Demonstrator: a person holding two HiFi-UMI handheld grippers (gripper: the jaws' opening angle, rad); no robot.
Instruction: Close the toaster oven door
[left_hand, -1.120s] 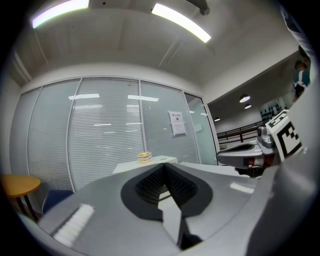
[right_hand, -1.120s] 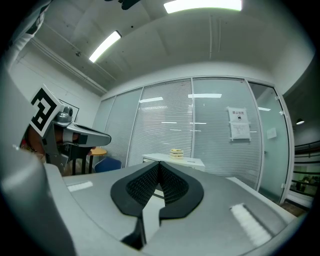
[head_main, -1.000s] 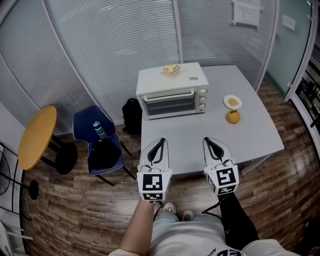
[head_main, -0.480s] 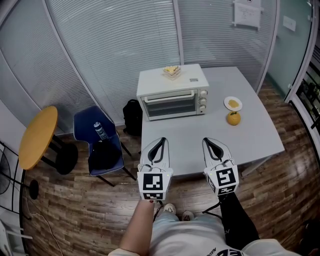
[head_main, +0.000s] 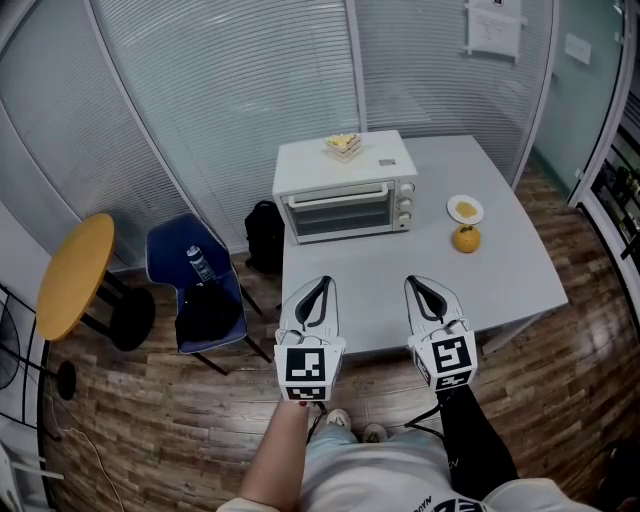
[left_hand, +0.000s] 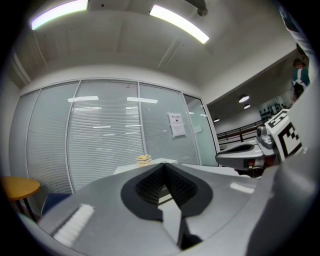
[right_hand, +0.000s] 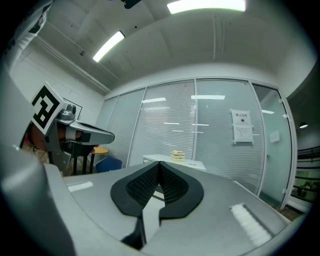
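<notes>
Hovering above the near edge of the table (head_main: 500, 270), the left gripper (head_main: 323, 283) and right gripper (head_main: 414, 282) are both pinched together and empty. The toaster oven (head_main: 345, 185) sits well beyond them, its door apparently already closed.

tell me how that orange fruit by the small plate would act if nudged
The orange fruit looks round, so it would probably roll on the flat table. It lies close beside the small plate, so a push that way might bump it.

Light: bright, even, given by ceiling strips (left_hand: 177, 22) | glare: seen on floor (head_main: 590, 340) right of toaster oven (head_main: 345, 190) | edges: bent, vignetted
</notes>
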